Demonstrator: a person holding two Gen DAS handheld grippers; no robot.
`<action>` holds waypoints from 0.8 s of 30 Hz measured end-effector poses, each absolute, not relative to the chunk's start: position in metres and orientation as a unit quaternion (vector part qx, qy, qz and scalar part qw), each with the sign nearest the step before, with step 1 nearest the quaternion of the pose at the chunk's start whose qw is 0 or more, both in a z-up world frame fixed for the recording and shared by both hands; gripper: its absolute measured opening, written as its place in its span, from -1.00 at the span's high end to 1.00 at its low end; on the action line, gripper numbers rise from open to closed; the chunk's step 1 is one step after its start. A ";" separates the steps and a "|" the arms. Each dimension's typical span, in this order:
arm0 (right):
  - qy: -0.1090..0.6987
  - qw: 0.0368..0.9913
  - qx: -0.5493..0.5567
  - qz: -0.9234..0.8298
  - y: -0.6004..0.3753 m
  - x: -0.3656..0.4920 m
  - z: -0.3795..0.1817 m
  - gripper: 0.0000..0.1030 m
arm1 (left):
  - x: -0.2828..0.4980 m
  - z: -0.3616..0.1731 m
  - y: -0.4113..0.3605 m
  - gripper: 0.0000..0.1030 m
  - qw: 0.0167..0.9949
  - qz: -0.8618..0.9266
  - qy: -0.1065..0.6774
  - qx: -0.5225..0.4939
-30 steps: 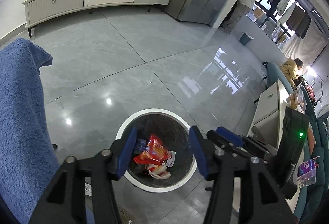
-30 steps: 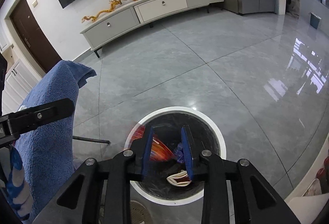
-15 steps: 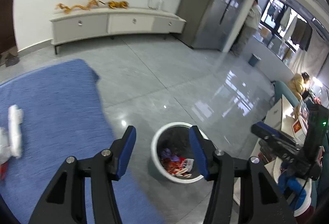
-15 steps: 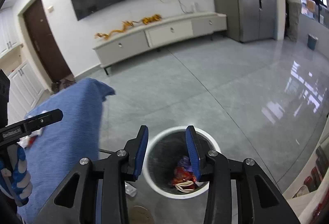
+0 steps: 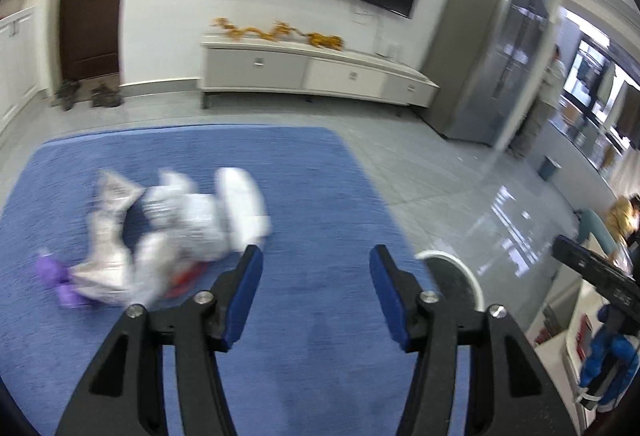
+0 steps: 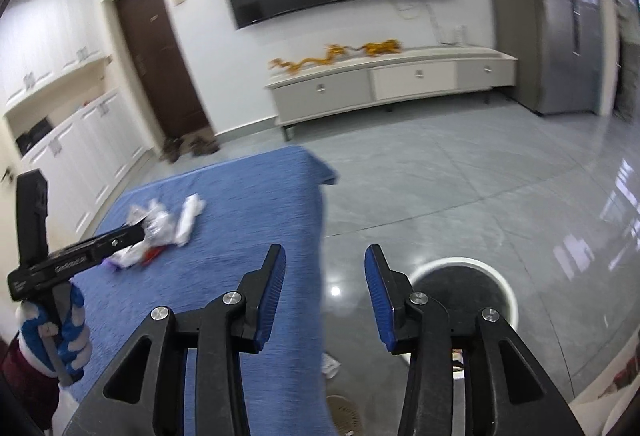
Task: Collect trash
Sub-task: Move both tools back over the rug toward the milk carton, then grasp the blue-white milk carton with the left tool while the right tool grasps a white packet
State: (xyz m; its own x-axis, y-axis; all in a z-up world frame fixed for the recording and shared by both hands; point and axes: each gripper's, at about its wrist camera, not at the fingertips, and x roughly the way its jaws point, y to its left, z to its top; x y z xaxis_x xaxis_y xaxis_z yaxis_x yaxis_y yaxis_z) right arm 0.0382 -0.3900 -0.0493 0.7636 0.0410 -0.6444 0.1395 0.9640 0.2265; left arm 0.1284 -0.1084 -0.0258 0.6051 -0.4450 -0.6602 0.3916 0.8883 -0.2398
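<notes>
the left tool (image 5: pixel 316 276), black-armed with blue pads, has just been spreading its jaws and carries nothing between them; it hangs over the near right part of the blue textured cloth on the counter (image 5: pixel 320 196). the right tool (image 6: pixel 325 276) has likewise just been widening, also with nothing in it, over the cloth's right edge with the grey tiled floor (image 6: pixel 460 176) beyond. the task's things, a blurred heap of crumpled white wrappers with a red scrap and a purple piece (image 5: pixel 168 228), lie on the left of the cloth, well apart from both tools. the round white-rimmed bin with a dark liner (image 6: pixel 464 288) stands on the floor just right of the counter. my judgement: the next grab is the risk. the heap is loose and light, so a pinch at its edge may lift only one wrapper or drag the rest leftward. pads driven too low could also snag the cloth, and a weakly held scrap might fall short of the bin on the way across.
</notes>
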 end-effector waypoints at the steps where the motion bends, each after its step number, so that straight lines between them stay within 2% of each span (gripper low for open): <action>1: 0.344 0.930 0.126 -0.018 -0.381 0.041 -0.048 0.08 | 0.133 -0.027 -0.091 -0.18 0.900 -0.218 0.376 -0.040; 5: 0.351 0.930 0.105 0.017 -0.344 0.056 -0.041 -0.01 | 0.151 -0.035 -0.041 -0.25 0.907 -0.172 0.380 -0.057; 7: 0.357 0.929 0.089 0.036 -0.325 0.068 -0.039 -0.14 | 0.161 -0.041 -0.017 -0.27 0.907 -0.153 0.385 -0.069; 12: 0.380 0.919 0.060 0.086 -0.285 0.098 -0.043 -0.17 | 0.186 -0.059 0.018 -0.31 0.902 -0.125 0.406 -0.078; 16: 0.400 0.907 0.046 0.123 -0.255 0.134 -0.051 -0.33 | 0.196 -0.075 0.027 -0.31 0.895 -0.114 0.423 -0.082; 24: 0.446 0.873 0.050 0.189 -0.196 0.232 -0.090 -0.45 | 0.234 -0.109 0.030 -0.31 0.870 -0.127 0.466 -0.099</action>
State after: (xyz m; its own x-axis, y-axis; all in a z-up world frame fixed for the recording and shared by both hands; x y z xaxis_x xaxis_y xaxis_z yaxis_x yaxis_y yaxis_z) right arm 0.2318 -0.1956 -0.0903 0.5303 0.3737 -0.7610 -0.2852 0.9239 0.2549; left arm 0.2338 0.0295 -0.1091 0.5331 -0.3131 -0.7860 0.1277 0.9482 -0.2910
